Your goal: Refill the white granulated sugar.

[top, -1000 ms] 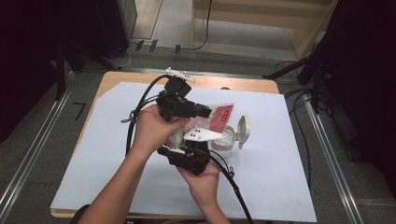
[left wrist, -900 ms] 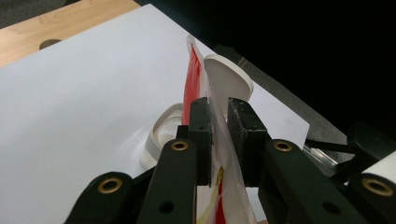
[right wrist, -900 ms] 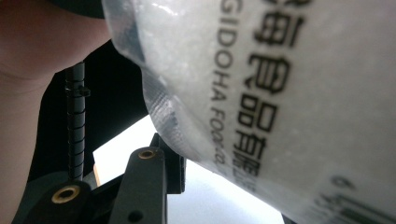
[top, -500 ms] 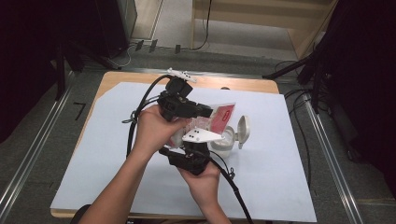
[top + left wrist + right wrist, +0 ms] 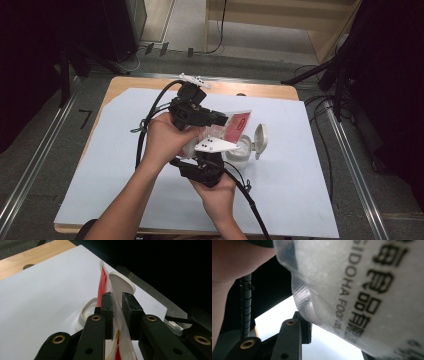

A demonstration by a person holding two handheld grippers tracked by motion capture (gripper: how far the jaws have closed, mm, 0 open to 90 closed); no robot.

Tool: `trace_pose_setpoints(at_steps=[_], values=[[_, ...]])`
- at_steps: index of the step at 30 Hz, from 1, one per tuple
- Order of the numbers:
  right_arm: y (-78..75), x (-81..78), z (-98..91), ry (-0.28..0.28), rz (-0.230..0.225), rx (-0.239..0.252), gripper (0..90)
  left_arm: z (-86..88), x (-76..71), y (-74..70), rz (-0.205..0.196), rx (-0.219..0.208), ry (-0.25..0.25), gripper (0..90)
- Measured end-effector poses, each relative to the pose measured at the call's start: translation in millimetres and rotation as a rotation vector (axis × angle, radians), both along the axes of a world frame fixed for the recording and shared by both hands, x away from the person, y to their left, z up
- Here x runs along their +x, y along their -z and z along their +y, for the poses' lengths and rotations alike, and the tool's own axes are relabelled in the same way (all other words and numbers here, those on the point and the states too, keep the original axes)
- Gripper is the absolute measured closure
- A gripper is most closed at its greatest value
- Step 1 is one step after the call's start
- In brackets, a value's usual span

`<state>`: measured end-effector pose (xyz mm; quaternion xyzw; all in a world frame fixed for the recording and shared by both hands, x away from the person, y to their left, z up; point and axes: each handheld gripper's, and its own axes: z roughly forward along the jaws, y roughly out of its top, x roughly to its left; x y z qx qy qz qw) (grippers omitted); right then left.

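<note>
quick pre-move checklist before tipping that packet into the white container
1. Left gripper clamped on the red and clear packet: ok, both jaws press its thin edge in the left gripper view.
2. Right gripper holding the packet's other end: cannot tell, the packet hides most of its jaws in the right gripper view.
3. White container lid flipped open: ok.
4. Packet above the container mouth: ok, by the high view it sits just over it.
5. Packet torn open: cannot tell.
6. Container upright on the white sheet: ok.
</note>
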<state>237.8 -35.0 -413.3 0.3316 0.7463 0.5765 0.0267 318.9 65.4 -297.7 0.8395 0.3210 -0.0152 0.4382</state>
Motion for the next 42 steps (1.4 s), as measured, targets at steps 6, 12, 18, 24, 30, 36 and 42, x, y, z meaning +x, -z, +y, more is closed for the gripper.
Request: trace_pose_setpoints(at_steps=[6, 12, 18, 24, 30, 36, 42], values=[[-1.1, -0.1, -1.4, -0.002, 0.007, 0.004, 64.0, -1.3, -0.1, 0.0, 0.002, -0.005, -0.003, 80.4], [-2.3, -0.2, -1.2, -0.003, 0.005, -0.009, 64.0, 0.0, -0.2, -0.1, 0.003, -0.014, -0.004, 80.5], [-2.6, -1.4, -0.9, 0.007, -0.014, -0.016, 64.0, -1.6, -1.8, -1.2, -0.008, -0.008, -0.001, 81.1], [-0.6, -0.6, -0.3, 0.011, -0.020, -0.022, 62.8, -3.1, 0.9, 0.3, -0.002, 0.005, -0.005, 81.3], [-0.6, 0.9, -0.4, 0.013, -0.023, -0.022, 64.0, -4.5, 3.9, -0.1, 0.007, 0.006, -0.005, 81.4], [-1.9, 1.1, -1.7, 0.021, -0.012, -0.008, 64.0, -7.5, 4.2, -1.9, 0.007, 0.015, -0.001, 81.4], [-4.5, 1.1, -1.6, 0.013, 0.004, -0.011, 63.8, -6.2, 6.8, -0.8, 0.018, -0.006, -0.002, 81.6]])
